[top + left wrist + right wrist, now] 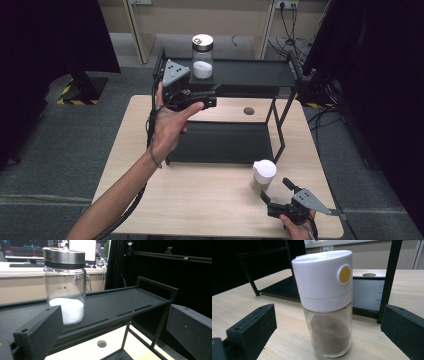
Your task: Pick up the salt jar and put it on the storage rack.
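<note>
A glass jar with a metal lid and white powder in its bottom stands on the top tier of a black shelf rack. My left gripper hovers open just in front of that tier, the jar a little beyond and left of its jaws. A shaker with a white cap, a yellow button and brown powder stands on the wooden table. My right gripper is open, its jaws flanking the shaker without touching it.
The rack's lower tier rests on the table, its right front post just behind the shaker. A round hole is in the tabletop under the top tier. Dark curtains and cables surround the table.
</note>
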{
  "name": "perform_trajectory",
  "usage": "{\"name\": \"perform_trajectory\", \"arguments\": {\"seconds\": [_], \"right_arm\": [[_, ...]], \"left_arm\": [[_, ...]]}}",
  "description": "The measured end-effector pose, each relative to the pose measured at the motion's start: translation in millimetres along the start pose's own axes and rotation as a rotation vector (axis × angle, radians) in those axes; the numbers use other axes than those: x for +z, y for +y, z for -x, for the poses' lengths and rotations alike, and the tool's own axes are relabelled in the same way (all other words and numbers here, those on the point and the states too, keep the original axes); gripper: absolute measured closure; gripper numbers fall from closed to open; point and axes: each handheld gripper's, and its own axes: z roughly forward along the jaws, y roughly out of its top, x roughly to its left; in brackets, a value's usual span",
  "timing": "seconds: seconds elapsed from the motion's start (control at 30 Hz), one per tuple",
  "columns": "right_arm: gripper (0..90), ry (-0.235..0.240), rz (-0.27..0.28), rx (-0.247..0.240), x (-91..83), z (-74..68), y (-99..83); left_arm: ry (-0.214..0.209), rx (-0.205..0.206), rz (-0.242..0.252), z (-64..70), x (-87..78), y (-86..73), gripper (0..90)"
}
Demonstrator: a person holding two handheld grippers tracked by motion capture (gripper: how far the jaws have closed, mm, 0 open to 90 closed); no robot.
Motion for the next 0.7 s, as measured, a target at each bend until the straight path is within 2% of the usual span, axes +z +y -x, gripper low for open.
{"name": "perform_trajectory", "arguments": {"seconds": [0.17,0.33,0.5,0.7], "right_arm": [[0.5,-0.001,0.001,0.0,-0.1,-0.1,-0.1],[0.5,0.0,0.001,0.0,0.0,0.0,-0.1],[0.5,0.002,0.001,-0.001,0.5,-0.3,-0.3],[0.5,0.002,0.002,0.0,0.8,-0.7,-0.7]], "left_arm": [[-0.039,-0.001,0.004,-3.6,-9.6,-9.2,0.0],[-0.086,-0.023,0.006,-6.8,-17.6,-20.2,0.1],[-0.11,0.016,0.011,-3.4,-24.4,-31.8,0.1],[-0.147,0.028,0.008,0.2,-27.3,-48.0,0.1]]}}
